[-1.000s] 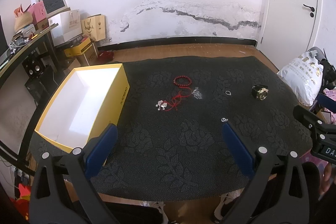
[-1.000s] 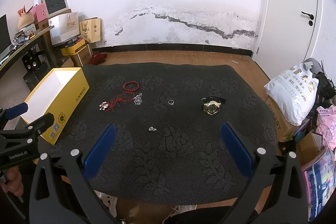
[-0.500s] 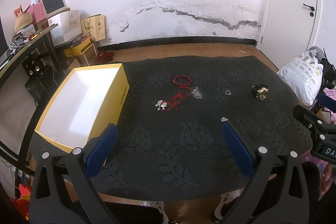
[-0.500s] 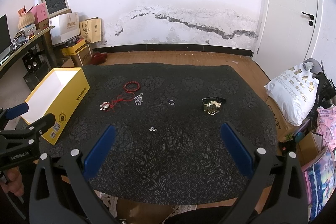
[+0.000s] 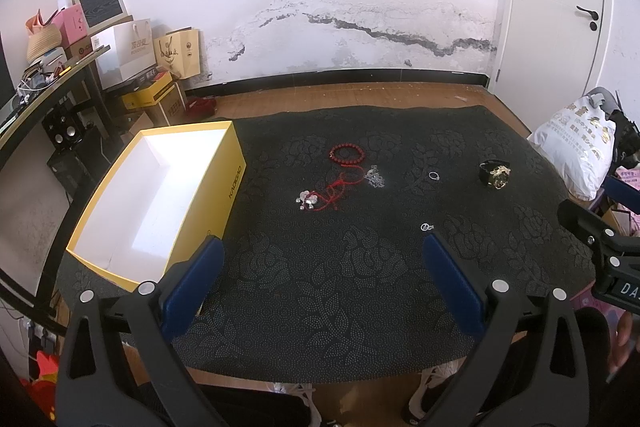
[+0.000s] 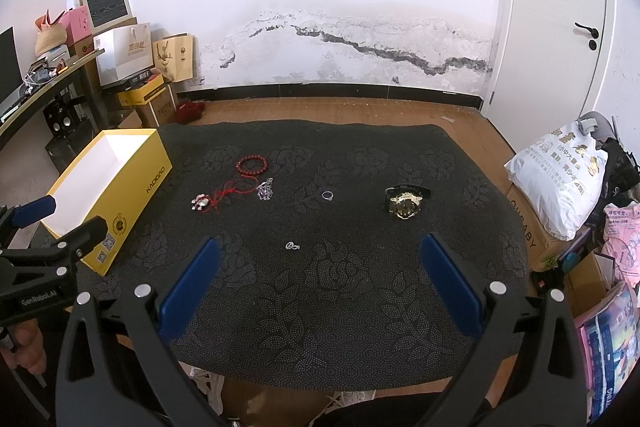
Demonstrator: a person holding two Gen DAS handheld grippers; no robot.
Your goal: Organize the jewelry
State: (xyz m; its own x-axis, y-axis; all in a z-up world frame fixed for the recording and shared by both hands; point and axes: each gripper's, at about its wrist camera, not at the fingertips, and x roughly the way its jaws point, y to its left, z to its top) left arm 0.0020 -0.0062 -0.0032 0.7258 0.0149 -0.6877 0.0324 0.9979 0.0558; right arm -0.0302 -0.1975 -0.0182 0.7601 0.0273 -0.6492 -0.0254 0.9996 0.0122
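Nothing has moved since the earlier frames: both grippers hang at the near edge of the table, jewelry untouched. Left gripper is spread wide with nothing between its blue pads; right gripper the same, wide apart and holding nothing.

Pieces lie scattered on the dark patterned mat. Red bead bracelet sits toward the far middle, red cord necklace trails just in front of it, ending at a silver charm cluster. Silver chain is just beside the cord on its right. Ring sits further right, apart. Gold-faced watch is well to the right, alone. Small silver earring lies nearest the grippers, by itself. Yellow box stands open at the mat's left side, white inside, looks empty.

Step, as I judge it: the very start, no piece picked yet, all six still out of the box. Next move probably calls for one gripper to drop to a piece and close on it. Left side suits the red pieces near the box; right suits the watch. Earring and ring are tiny and flat, pads need to come down almost onto the mat. Cord may drag the charm or the chain.
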